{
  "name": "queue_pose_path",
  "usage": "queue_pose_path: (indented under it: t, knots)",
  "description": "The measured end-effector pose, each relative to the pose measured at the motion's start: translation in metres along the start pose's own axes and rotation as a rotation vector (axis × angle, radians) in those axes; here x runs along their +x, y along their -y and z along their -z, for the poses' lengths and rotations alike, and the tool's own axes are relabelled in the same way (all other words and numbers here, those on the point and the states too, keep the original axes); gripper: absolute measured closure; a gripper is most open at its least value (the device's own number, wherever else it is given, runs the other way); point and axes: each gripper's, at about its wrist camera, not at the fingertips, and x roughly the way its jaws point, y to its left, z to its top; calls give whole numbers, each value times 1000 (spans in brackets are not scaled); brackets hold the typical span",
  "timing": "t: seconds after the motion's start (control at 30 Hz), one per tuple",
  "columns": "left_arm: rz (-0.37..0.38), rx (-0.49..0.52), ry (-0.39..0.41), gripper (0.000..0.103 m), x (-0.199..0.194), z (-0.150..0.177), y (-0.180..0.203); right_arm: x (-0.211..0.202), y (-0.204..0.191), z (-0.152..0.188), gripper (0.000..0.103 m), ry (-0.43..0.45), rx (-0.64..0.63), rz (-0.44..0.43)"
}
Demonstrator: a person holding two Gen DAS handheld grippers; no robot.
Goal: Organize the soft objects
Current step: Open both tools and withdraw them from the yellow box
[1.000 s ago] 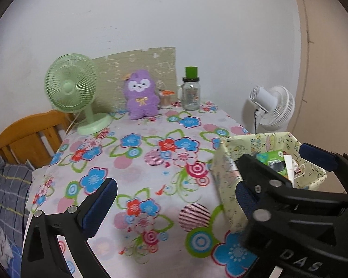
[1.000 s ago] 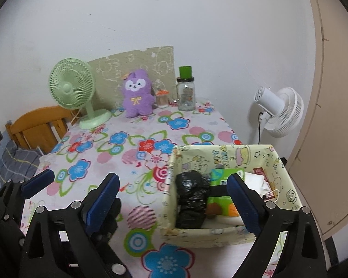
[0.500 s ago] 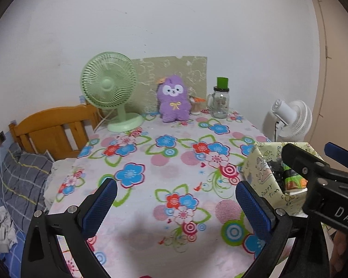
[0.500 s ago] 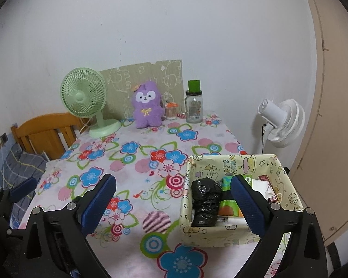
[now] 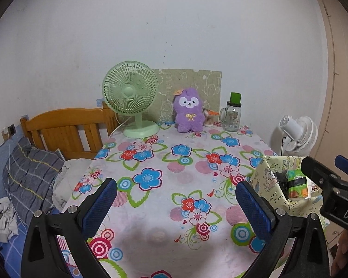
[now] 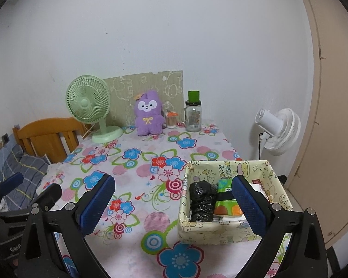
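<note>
Far left, a plaid pillow (image 5: pixel 27 173) lies on the bed, with a wooden headboard (image 5: pixel 65 129) behind it. Moving onto the flowered surface (image 5: pixel 164 185): at its far edge a green fan (image 5: pixel 131 97) stands upright in front of a patterned board (image 5: pixel 192 88) that leans on the wall. Just right of the fan sits the plush (image 5: pixel 189 113), purple, upright, facing us, back against that board. Touching distance to its right, a small jar (image 5: pixel 208 119), then a glass mug (image 5: pixel 232 115) with a green top.

Down front, the left gripper (image 5: pixel 174 199) hangs over bare cloth, fingers (image 5: pixel 99 206) spread wide, nothing between them.

Now over to the right wrist view: the right gripper (image 6: pixel 171 205) is wide as well, its fingers (image 6: pixel 96 206) apart and gripping nothing. The left one sits over the cloth; the right one crosses in front of the box (image 6: pixel 229 229). That box stands on the near right part of the surface, well apart from the plush, and inside it lie a black bag (image 6: pixel 201 201) on the left and a green-and-orange pack (image 6: pixel 227 205) beside it, with some white paper further right.

Off the surface entirely, at far right, a white fan (image 6: pixel 278 132) stands by the wall, and a beige door (image 6: pixel 331 139) closes the edge.
</note>
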Motion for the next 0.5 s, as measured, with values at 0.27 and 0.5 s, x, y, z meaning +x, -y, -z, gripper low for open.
queue_pose_path:
  t: [0.27,0.5]
  knots:
    - [-2,-3,16,0,-6,-2,1,-5,0,2,1,8,-3,-3]
    - [-2,0,17,0,-7,-2,0,-7,0,3,1,14,-7,-3]
